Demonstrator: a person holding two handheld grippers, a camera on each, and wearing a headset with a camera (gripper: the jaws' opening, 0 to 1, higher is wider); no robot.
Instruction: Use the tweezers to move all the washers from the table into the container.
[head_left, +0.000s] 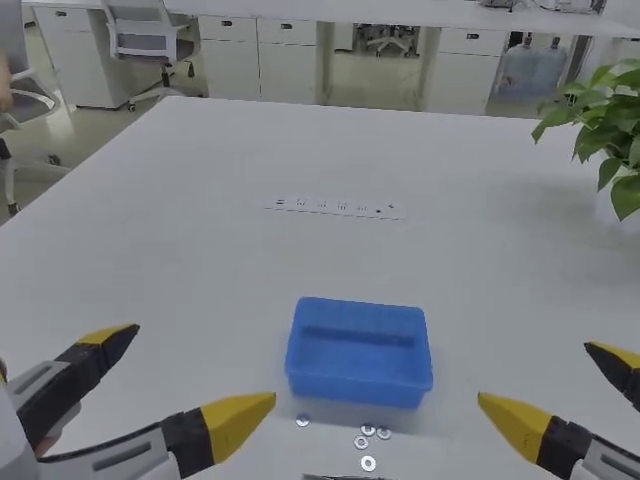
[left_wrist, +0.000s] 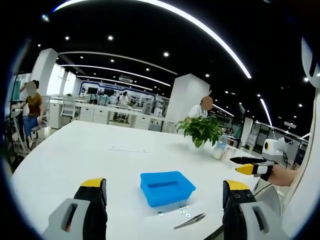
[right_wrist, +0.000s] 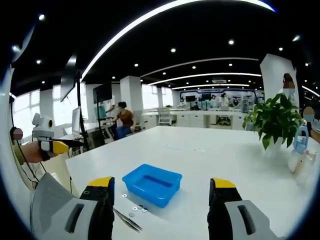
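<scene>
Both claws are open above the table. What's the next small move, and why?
Probably lower the right claw onto the tweezers and grip them: they lie untouched on the table, and the washers sit outside the blue container.

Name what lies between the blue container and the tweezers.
The washers, loose on the table, lie between the blue container and the tweezers; the left gripper view shows it.

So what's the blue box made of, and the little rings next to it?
The box looks like blue plastic: one even, matte colour with softly rounded corners. The rings look like metal: flat, silvery, a bit shiny, though too small to be sure.
</scene>
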